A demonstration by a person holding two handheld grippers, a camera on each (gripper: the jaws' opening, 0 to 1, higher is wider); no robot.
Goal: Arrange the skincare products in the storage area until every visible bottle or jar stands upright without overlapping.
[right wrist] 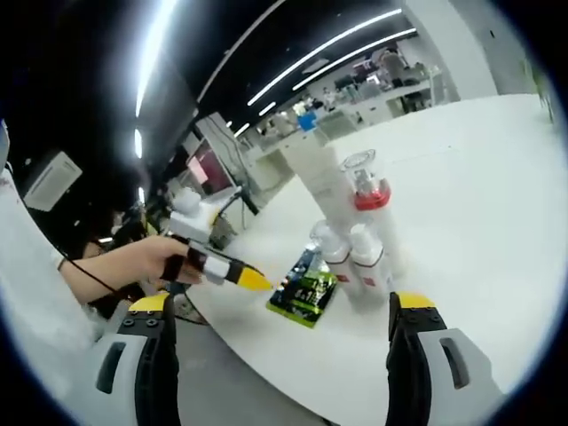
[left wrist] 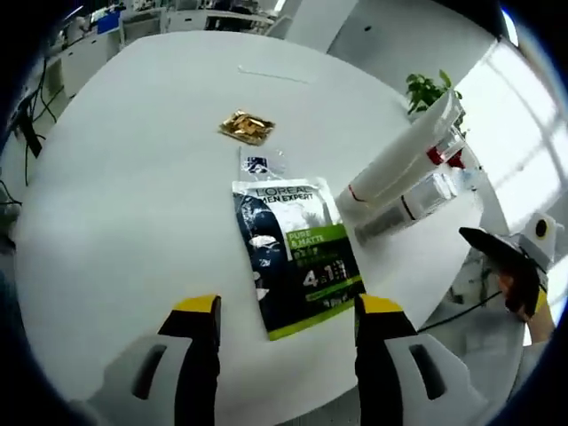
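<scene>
A green, white and dark L'Oreal Men Expert pack (left wrist: 297,257) lies flat on the round white table (left wrist: 133,195). My left gripper (left wrist: 288,306) hovers open just over its near end, nothing between the jaws. Right of the pack stands a cluster of bottles: a tall white tube (left wrist: 399,160) and a clear bottle with a red band (left wrist: 430,186). In the right gripper view the cluster shows a tall white bottle (right wrist: 324,182), the red-banded clear bottle (right wrist: 368,191) and two small white bottles (right wrist: 355,262) beside the pack (right wrist: 306,293). My right gripper (right wrist: 282,303) is open and off the table edge.
A gold sachet (left wrist: 247,127) and a small clear sachet (left wrist: 257,164) lie beyond the pack. The right gripper (left wrist: 488,241) enters the left gripper view from the right, past the table rim. A hand holds the left gripper (right wrist: 251,280). Desks and a potted plant (left wrist: 428,89) stand behind.
</scene>
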